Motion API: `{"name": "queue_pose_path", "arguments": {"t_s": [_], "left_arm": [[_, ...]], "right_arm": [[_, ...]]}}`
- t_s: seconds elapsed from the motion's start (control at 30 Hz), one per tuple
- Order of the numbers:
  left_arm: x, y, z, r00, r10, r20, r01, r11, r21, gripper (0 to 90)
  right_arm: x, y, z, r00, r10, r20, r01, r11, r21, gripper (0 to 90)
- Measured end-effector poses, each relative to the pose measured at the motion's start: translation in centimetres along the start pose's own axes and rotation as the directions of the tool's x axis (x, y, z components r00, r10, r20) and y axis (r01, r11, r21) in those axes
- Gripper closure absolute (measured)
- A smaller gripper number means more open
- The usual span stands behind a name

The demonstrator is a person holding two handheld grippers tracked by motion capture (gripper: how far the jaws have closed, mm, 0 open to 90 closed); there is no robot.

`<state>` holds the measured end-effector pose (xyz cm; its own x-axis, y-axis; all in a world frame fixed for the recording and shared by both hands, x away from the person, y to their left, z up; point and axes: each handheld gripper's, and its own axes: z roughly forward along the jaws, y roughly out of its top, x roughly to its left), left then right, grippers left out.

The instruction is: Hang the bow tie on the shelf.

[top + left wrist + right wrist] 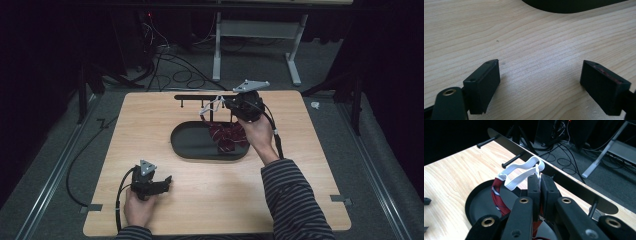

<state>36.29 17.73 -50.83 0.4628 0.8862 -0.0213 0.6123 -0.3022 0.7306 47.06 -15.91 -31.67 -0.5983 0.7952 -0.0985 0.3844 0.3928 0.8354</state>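
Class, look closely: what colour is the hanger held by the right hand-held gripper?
White. The hanger, pinched by the right hand-held gripper, shows best in the right gripper view.

Parted jaws over bare wooden table (536,50)

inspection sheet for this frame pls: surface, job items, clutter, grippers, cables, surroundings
Surface: light wooden table, bare around the tray.
Job's things: white hanger carrying a dark red patterned cloth, which hangs into the black oval tray; black peg rack stands behind the tray.
Clutter: nothing seen.
Grippers: right gripper has its jaws shut on the white hanger, lifted near the rack; left gripper has its jaws open with nothing between them, low over the table.
Cables: one trails from each gripper; loose black cables on the floor.
Surroundings: dark room, grey carpet, white table frame behind.
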Motion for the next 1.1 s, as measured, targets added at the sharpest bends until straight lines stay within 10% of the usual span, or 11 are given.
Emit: {"name": "queue_pose_path", "arguments": {"t_s": [1.1], "left_arm": [[0.0,0.0,0.0,1.0,-0.001,0.0,0.001,1.0,-0.001,16.6]], "right_arm": [[-1.2,0.8,3.5,0.9977,0.037,0.058,-0.041,0.996,0.078,88.0]]}}
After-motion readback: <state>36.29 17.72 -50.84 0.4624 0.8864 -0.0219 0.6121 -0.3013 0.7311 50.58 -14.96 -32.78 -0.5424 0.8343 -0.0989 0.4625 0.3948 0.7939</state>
